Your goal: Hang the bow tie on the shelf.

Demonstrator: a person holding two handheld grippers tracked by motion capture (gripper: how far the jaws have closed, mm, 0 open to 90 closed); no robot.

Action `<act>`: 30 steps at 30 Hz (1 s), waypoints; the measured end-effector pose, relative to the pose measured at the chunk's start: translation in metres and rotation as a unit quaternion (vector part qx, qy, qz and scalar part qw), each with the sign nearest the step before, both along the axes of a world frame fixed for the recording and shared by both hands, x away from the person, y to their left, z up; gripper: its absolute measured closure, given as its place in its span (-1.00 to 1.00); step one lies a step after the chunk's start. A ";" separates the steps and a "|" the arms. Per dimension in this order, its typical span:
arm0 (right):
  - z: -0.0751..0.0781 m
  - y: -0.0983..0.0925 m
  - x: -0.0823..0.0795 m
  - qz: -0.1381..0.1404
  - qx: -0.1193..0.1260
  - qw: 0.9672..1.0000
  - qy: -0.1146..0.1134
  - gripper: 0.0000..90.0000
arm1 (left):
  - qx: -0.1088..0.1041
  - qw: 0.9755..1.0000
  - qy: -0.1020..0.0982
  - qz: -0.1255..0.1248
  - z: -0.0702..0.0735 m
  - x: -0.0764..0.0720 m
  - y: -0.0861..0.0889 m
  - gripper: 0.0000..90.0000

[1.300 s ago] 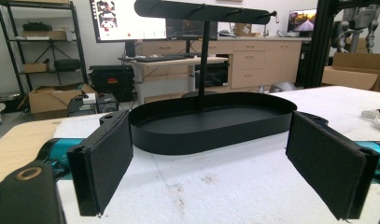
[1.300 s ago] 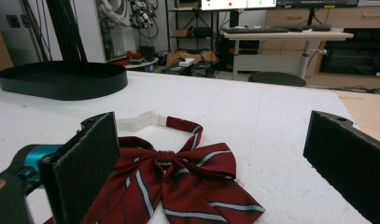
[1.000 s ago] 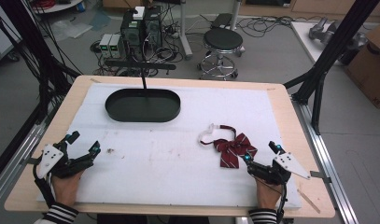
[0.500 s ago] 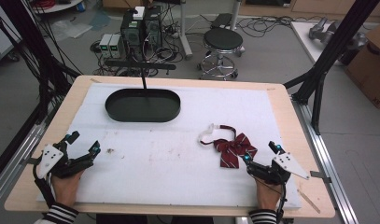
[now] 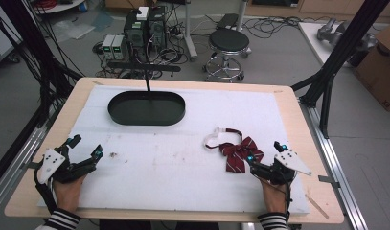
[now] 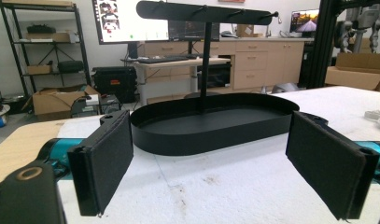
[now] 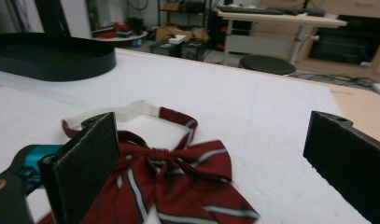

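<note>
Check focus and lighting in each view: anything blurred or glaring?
High view: even light, soft shadows, bow tie sharp. Left gripper view: black tray crisp, near fingers slightly soft. Right gripper view: near fingers and background blurred; no glare.

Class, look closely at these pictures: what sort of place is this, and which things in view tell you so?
Probably a lab or workshop. A black-framed table stands over computer boxes and tangled cables on the floor; the left gripper view shows monitors, shelving and cardboard boxes.
</note>
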State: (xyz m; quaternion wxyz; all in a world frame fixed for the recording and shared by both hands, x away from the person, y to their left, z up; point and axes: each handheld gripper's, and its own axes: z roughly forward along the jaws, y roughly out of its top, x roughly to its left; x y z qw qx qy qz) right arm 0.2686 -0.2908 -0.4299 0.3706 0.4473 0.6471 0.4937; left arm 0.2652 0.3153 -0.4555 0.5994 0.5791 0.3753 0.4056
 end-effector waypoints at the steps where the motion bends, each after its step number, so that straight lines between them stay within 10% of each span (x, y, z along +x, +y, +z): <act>1: 0.006 0.001 0.002 0.003 -0.003 1.000 0.006 -0.95 | 0.000 1.000 0.001 0.000 0.000 0.000 0.000 -0.66; 14: 0.064 0.014 0.048 0.050 -0.074 0.993 0.078 -0.94 | -0.003 1.000 0.001 -0.001 0.000 0.000 0.000 -0.66; 30: 0.088 0.044 0.112 0.124 -0.165 0.962 0.177 -0.89 | -0.003 1.000 0.000 -0.003 0.000 0.000 0.000 -0.66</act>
